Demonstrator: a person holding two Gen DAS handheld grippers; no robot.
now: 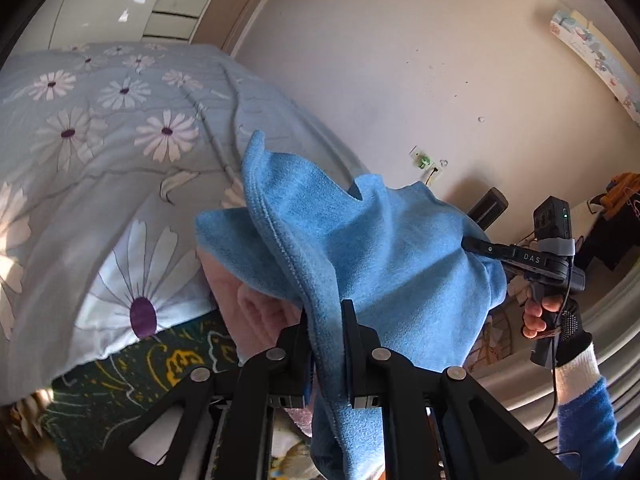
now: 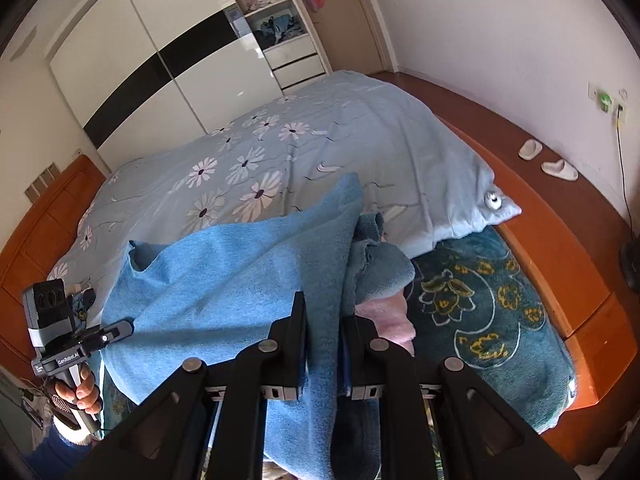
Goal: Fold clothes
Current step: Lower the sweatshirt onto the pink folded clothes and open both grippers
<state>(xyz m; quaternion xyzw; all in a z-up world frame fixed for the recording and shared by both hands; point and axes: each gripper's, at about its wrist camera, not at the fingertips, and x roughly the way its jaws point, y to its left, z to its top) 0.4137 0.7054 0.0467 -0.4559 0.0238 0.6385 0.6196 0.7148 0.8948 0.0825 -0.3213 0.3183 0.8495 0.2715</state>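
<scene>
One blue fleece garment hangs stretched above the bed, held between two grippers: the left gripper jaws pinch one edge, the right gripper jaws clamp the other. Two white slippers lie on the floor.

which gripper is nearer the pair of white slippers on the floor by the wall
Right, judging by the layout. The white slippers lie on the right gripper's side, past the bed's corner. The left gripper holds the blue fleece cloth on the opposite side, farther away.
</scene>
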